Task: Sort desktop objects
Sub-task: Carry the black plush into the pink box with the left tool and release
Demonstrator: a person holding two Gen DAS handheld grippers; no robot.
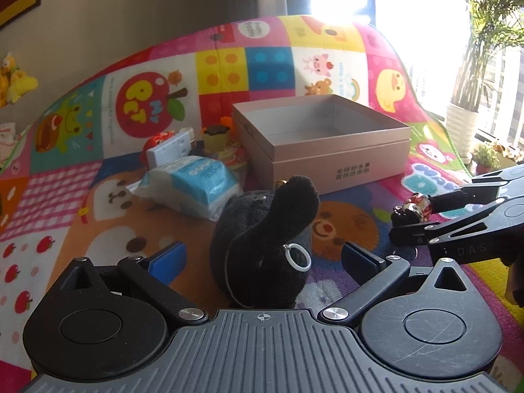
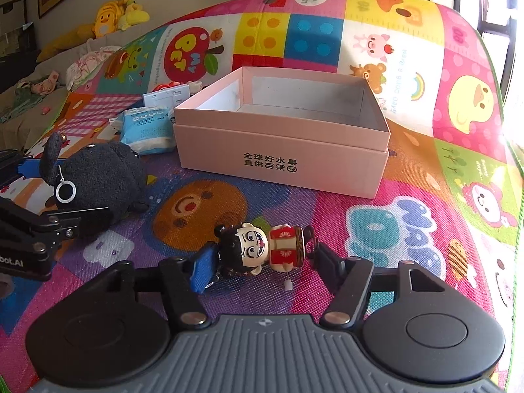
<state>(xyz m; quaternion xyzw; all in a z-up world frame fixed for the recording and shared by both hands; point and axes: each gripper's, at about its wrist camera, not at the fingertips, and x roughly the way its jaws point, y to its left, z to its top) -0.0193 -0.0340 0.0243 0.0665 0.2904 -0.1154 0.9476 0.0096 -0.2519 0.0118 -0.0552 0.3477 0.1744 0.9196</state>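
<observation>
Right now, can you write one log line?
left gripper: open around plush | right gripper: open around doll | box: empty

Fuzzy black plush toy (image 1: 262, 242), matt cardboard box (image 1: 327, 150)

A colourful cartoon play mat (image 2: 376, 229) carried an open pink box (image 2: 281, 160) beyond the right claw (image 2: 262, 262), a doll (image 2: 258, 249) between its fingers, a black plush (image 2: 98, 177) to its left, and a tissue pack (image 2: 147, 127) farther back.

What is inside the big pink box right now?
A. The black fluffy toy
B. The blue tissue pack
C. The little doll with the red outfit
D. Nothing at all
D. The pink box shows only bare walls and floor inside; the black plush toy, the little doll and the blue tissue pack all lie outside it on the mat.
</observation>
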